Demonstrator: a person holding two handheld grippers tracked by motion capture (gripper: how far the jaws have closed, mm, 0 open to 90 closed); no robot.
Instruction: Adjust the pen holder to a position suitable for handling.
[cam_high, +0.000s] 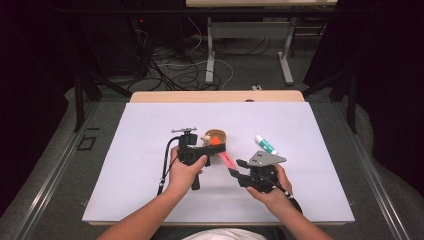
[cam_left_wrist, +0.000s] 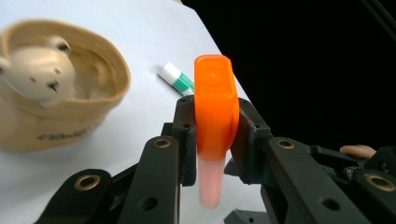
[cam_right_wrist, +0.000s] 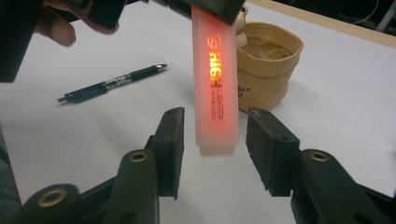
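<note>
An orange highlighter (cam_high: 226, 160) with a translucent pink body hangs over the middle of the white mat. My left gripper (cam_high: 215, 145) is shut on its orange cap end (cam_left_wrist: 215, 107), one pad pressed on each side. In the right gripper view the highlighter's lower body (cam_right_wrist: 215, 93) hangs between the pads of my right gripper (cam_right_wrist: 215, 140), with a gap on each side. That right gripper (cam_high: 234, 167) stands open just below and right of the left one.
A small tan paper bag (cam_high: 216, 135) holding a white bear figure (cam_left_wrist: 39, 74) stands just behind the grippers. A green-and-white marker (cam_high: 265, 144) lies to the right. A black pen (cam_right_wrist: 112, 83) lies on the white mat (cam_high: 150, 130).
</note>
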